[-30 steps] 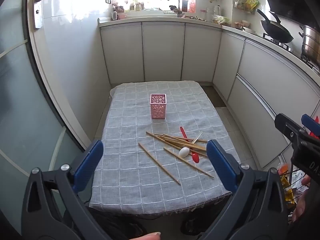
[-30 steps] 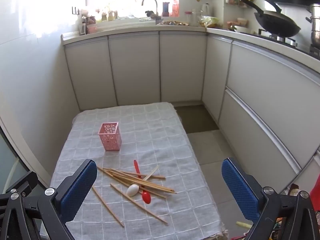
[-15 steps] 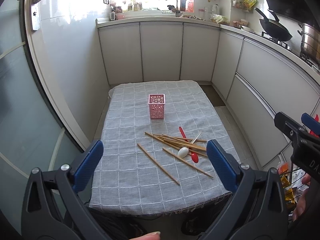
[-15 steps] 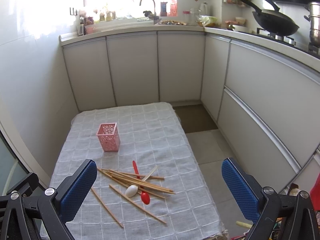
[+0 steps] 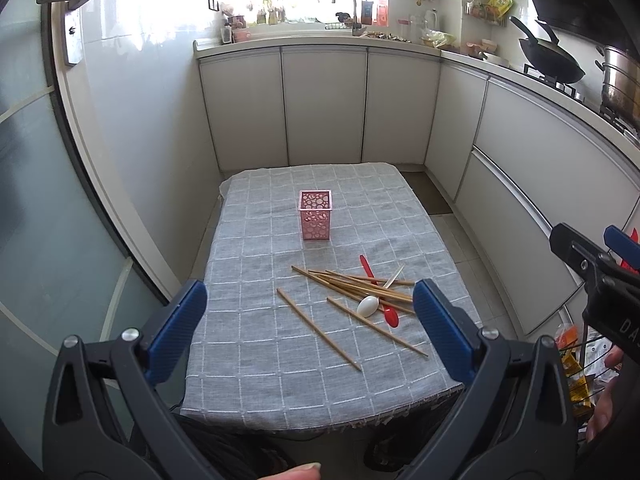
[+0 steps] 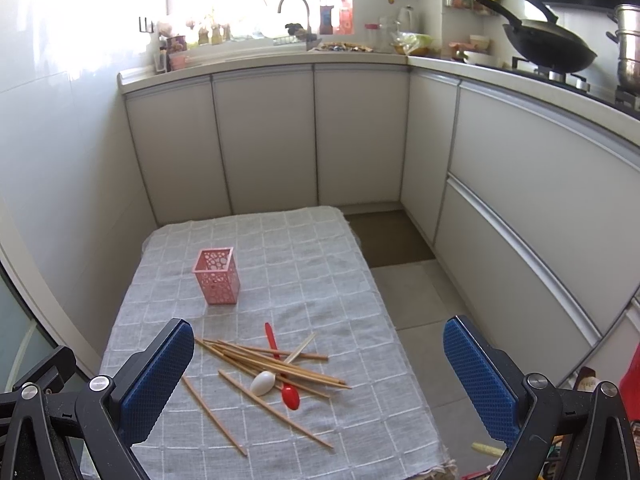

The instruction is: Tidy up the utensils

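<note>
The left gripper (image 5: 310, 328) has its blue jaws wide apart, and nothing is between them. The right gripper (image 6: 316, 376) is the same: jaws wide apart and holding nothing. Both hang in the air at the near end of the table (image 5: 256, 344).

The table has a gray cloth with white squares on it. Near the front, a bit to the right, lies a messy pile of wooden chopsticks (image 5: 360, 286). Some cross over each other. One chopstick (image 5: 318, 328) lies by itself just left of the pile. A white spoon (image 5: 369, 305) and a red spoon (image 5: 378, 294) lie in the pile too, and they touch the sticks. Farther back, in the middle of the table, a pink cup with round holes (image 5: 315, 220) stands up straight. It is well apart from the pile.

White cupboards (image 6: 264, 140) go around the room behind and to the right of the table. A tap (image 6: 298, 10) stands by the bright window. On the right, a black wok (image 6: 548, 46) and a silver pot (image 6: 628, 50) sit on the stove. A glass door (image 5: 36, 200) is on the left.
</note>
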